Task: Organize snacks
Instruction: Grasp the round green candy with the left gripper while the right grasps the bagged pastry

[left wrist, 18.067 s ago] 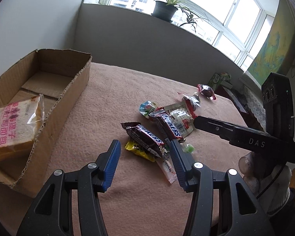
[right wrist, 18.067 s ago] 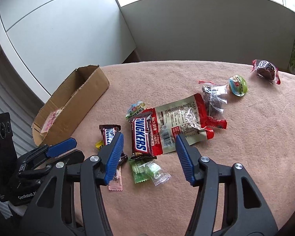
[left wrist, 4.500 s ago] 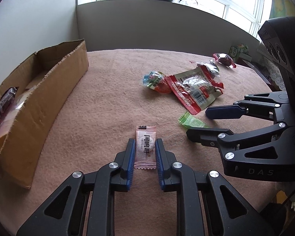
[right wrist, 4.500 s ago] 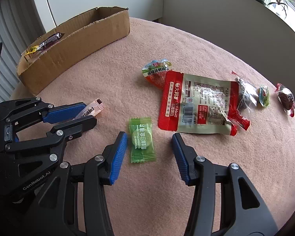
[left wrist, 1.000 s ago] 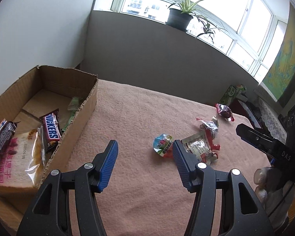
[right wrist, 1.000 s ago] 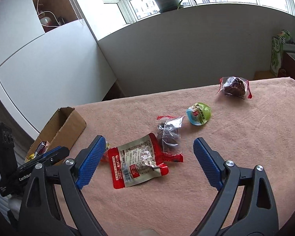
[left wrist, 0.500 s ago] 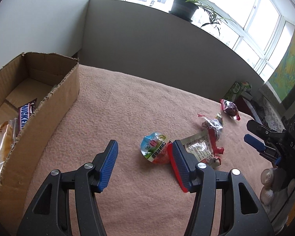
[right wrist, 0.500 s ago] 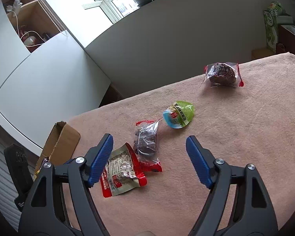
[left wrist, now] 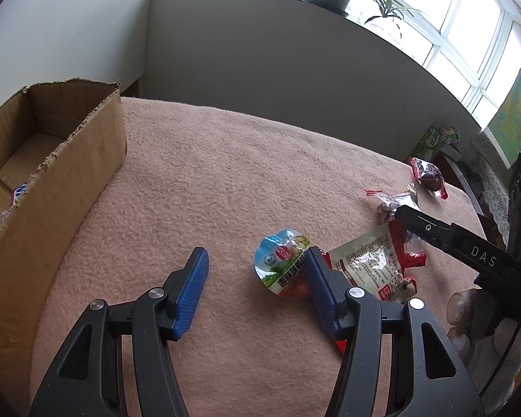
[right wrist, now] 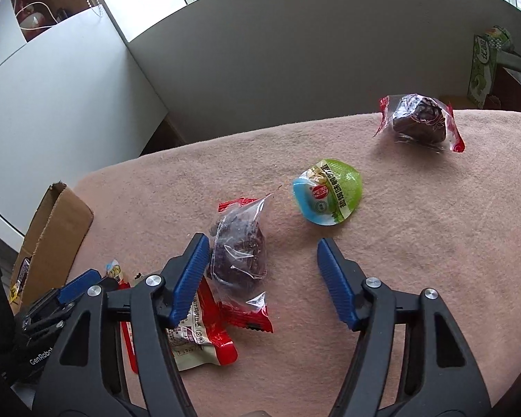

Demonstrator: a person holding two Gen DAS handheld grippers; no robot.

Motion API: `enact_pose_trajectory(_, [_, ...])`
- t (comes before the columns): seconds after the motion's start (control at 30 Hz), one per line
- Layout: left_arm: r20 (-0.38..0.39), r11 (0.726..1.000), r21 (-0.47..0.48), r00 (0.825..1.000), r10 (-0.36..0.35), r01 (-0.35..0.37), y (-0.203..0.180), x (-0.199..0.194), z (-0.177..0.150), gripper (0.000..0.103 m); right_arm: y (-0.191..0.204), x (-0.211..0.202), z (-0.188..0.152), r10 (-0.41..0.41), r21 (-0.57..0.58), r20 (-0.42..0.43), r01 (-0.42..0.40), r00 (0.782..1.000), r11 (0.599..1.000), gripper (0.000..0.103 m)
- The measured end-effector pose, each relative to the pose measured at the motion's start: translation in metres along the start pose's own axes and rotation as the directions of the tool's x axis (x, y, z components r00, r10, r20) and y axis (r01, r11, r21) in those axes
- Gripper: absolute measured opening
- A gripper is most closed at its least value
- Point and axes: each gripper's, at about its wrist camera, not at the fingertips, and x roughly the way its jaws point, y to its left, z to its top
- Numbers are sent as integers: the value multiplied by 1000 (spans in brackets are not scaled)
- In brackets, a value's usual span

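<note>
My left gripper [left wrist: 255, 274] is open and empty, low over the pink cloth. A round blue-and-green jelly cup [left wrist: 283, 266] lies just inside its right finger. A red-edged snack pouch [left wrist: 371, 266] lies to the right of it. My right gripper [right wrist: 262, 264] is open and empty. A clear bag of dark snacks [right wrist: 238, 248] lies by its left finger. A green jelly cup [right wrist: 328, 191] lies ahead of it. A wrapped dark cake [right wrist: 418, 118] lies far right. The cardboard box [left wrist: 62, 170] stands at the left with snacks inside.
The table is covered by a pink cloth [left wrist: 208, 173] and ends at a grey wall behind. A green carton [right wrist: 482, 66] stands beyond the table's far right corner. The right gripper's finger [left wrist: 444, 239] reaches over the dark snack bag in the left wrist view.
Both grippers have dropped lower and closer to the snacks. The left one now has the blue jelly cup by its right finger; the right one has reached the clear bag.
</note>
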Motion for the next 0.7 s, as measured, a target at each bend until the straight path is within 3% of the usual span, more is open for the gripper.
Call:
enact_pose_trajectory(0.17, [-7, 995, 94, 1000, 21, -20, -16, 4, -2, 57, 14, 5, -2, -24, -58, -9, 24, 1000, 998, 65])
enact_pose_trajectory(0.27, [-7, 996, 86, 1000, 4, -3, -13, 4, 0, 48, 15, 6, -3, -7, -59, -10, 6, 1000, 998, 58])
enact_pose_trajectory(0.4, [-4, 996, 85, 1000, -14, 14, -11, 2, -1, 34, 17, 4, -4, 27, -62, 0, -27, 1000, 998, 38])
enact_pose_trajectory(0.7, [2, 997, 67, 999, -32, 32, -1, -7, -1, 25, 2, -10, -4, 33, 5, 51, -33, 998, 999, 37])
